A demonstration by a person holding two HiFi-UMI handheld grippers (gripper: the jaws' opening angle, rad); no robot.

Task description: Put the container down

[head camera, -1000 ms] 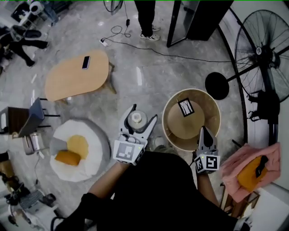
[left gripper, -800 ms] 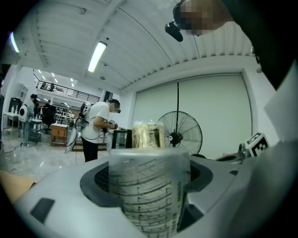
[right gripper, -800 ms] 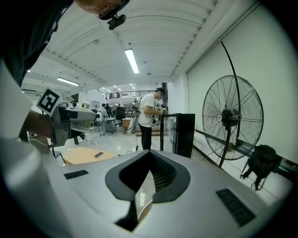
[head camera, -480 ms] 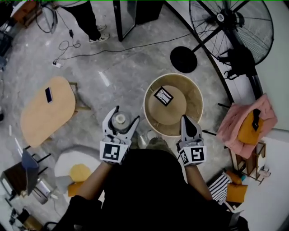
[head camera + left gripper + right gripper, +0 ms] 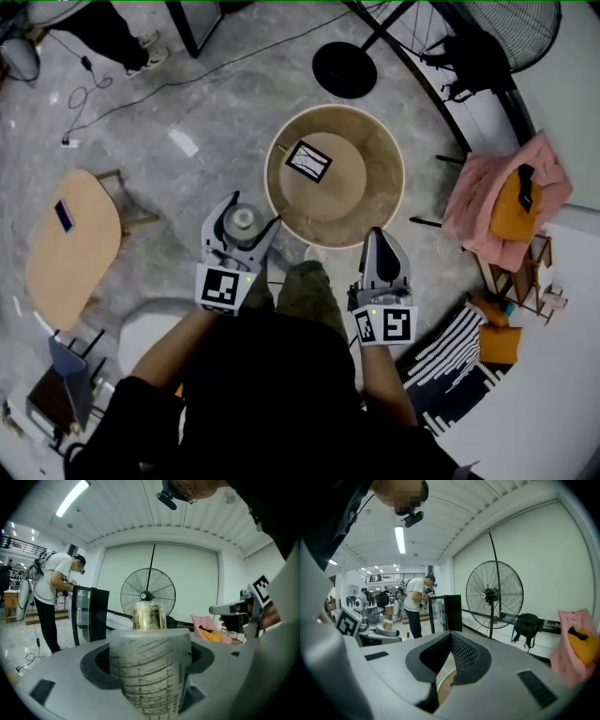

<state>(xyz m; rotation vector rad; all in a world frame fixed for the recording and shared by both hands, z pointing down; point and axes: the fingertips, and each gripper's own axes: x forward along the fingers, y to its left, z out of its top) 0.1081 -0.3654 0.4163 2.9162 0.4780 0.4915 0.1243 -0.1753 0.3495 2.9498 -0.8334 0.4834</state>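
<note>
A translucent container (image 5: 243,220) with printed measuring lines and a gold cap (image 5: 149,615) stands upright between the jaws of my left gripper (image 5: 246,216), which is shut on it. In the left gripper view the container (image 5: 150,672) fills the middle. It hangs in the air just left of a round tan table (image 5: 375,183) with a raised rim. My right gripper (image 5: 382,251) hovers at the table's near edge, its jaws closed together with nothing between them. A dark square card (image 5: 308,160) lies on the table top.
A large black standing fan (image 5: 469,37) and its round base (image 5: 343,68) are beyond the table. A pink cloth with an orange cushion (image 5: 514,202) lies to the right. A wooden oval side table (image 5: 67,248) with a phone sits at left. A person (image 5: 49,597) stands farther off.
The view has swung left, so the round table and fan sit higher and more central. Both grippers keep their hold and spacing; the container stays gripped in the left one.
</note>
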